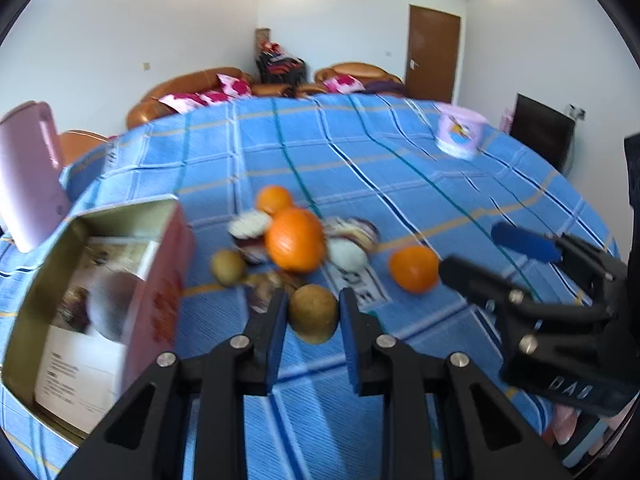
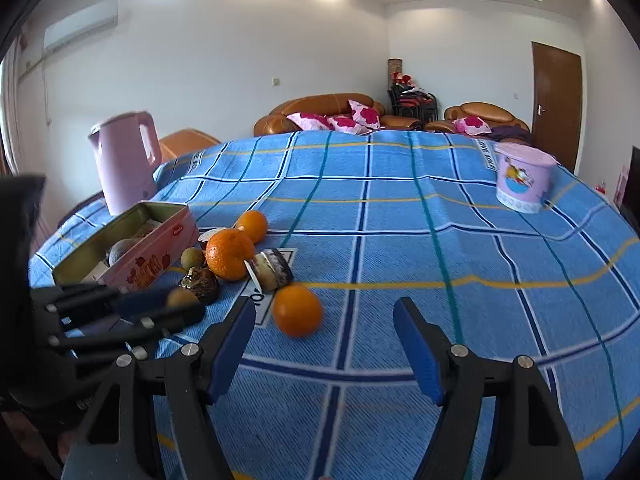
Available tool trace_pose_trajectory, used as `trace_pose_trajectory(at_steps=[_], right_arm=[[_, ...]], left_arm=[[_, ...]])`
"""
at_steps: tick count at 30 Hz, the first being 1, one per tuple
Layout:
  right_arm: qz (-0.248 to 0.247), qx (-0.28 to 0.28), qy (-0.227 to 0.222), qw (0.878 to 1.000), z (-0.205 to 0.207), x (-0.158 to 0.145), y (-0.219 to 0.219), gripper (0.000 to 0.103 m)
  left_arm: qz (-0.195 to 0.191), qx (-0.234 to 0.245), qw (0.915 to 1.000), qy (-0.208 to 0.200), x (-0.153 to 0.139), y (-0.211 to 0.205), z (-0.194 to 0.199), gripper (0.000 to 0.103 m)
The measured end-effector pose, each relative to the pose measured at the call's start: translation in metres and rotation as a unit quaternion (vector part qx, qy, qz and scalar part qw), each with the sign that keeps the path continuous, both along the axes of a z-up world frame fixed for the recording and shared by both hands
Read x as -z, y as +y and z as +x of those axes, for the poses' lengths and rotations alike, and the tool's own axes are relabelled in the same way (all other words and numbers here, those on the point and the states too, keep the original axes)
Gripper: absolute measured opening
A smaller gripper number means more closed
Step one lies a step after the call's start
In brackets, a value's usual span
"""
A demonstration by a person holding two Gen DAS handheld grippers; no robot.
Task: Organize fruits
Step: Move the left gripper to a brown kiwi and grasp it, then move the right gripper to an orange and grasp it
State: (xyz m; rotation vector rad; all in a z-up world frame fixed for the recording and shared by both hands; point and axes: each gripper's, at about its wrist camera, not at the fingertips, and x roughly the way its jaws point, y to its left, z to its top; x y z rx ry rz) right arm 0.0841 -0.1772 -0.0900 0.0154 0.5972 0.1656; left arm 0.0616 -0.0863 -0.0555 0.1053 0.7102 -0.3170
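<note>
My left gripper [image 1: 313, 312] is shut on a brown-green kiwi [image 1: 313, 313] just above the blue checked cloth; the kiwi also shows in the right wrist view [image 2: 182, 297]. A pile of fruit lies behind it: a large orange [image 1: 295, 239], a smaller orange [image 1: 274, 199], another kiwi [image 1: 228, 267] and wrapped cakes [image 1: 352, 232]. A lone orange [image 1: 414, 268] sits to the right. My right gripper [image 2: 324, 332] is open and empty, with that orange [image 2: 297, 310] just ahead of its left finger. An open pink tin [image 1: 100, 296] holds a grey-purple round fruit.
A pink kettle [image 2: 124, 160] stands behind the tin at the table's left edge. A lilac tub [image 2: 522, 182] stands at the far right. The blue checked tablecloth [image 2: 400, 220] covers the round table. Sofas and a door lie beyond.
</note>
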Motion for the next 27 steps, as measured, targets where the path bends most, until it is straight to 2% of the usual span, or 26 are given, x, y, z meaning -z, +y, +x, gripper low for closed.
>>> trace_pose_trajectory(at_steps=[9, 11, 14, 15, 18, 27], right_arm=[[-0.020, -0.018, 0.063, 0.998, 0.033, 0.016, 0.021, 0.072], [-0.018, -0.016, 0.071, 0.997, 0.036, 0.019, 0.020, 0.057], [-0.011, -0.024, 0.088, 0.996, 0.041, 0.022, 0.020, 0.049], [-0.013, -0.027, 0.090, 0.995, 0.041, 0.022, 0.021, 0.043], [-0.027, -0.029, 0.084, 0.996, 0.039, 0.023, 0.026, 0.036], [-0.014, -0.049, 0.065, 0.997, 0.033, 0.019, 0.026, 0.035]], left_arm=[[-0.002, -0.017, 0.9998, -0.008, 0.007, 0.011, 0.011, 0.027], [-0.011, -0.017, 0.9998, -0.006, 0.007, 0.013, 0.012, 0.027], [-0.025, -0.015, 0.9995, -0.011, 0.006, 0.016, 0.009, 0.027], [-0.028, -0.013, 0.9994, -0.017, 0.005, 0.017, 0.007, 0.027], [-0.025, -0.008, 0.9990, -0.035, 0.002, 0.015, 0.000, 0.027], [-0.027, -0.011, 0.9986, -0.044, 0.001, 0.014, -0.002, 0.027]])
